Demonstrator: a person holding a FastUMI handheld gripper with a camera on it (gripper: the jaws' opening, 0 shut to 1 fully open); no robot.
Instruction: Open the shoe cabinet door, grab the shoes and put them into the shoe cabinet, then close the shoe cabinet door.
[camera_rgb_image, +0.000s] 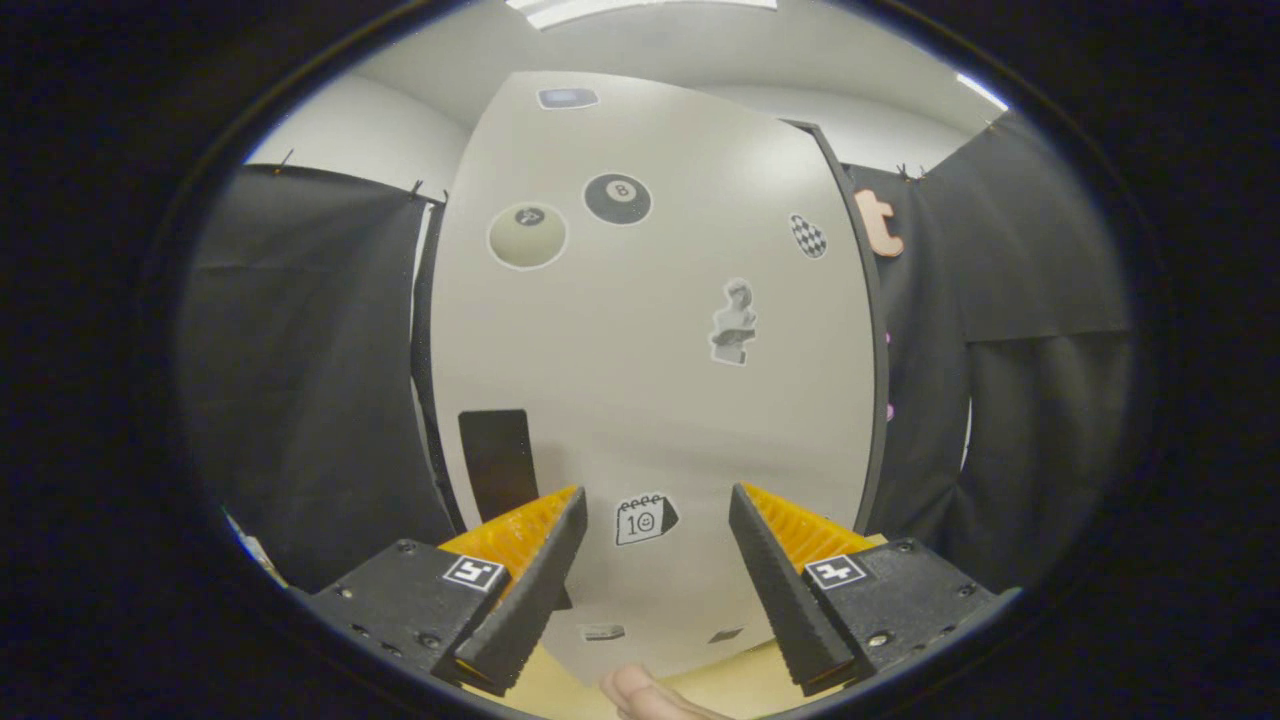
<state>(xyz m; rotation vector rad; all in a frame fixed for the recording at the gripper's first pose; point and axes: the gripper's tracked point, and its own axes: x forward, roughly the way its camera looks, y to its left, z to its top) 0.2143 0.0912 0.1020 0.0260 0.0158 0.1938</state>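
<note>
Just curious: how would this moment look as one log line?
gripper: open, empty | door: shut, just ahead | handle: beyond left finger | shoes: not stowed

My gripper (657, 510) points at the shoe cabinet door (650, 380), a pale panel with a dark edge. My two fingers (545, 560) are spread apart and hold nothing. A calendar sticker (645, 520) on the door shows between them. A dark rectangular handle (497, 465) sits just beyond the left finger. Higher on the door are an eight-ball sticker (617, 198), a bust sticker (733, 322) and a checkered sticker (808, 236). A fingertip (640, 693) shows below the fingers.
</note>
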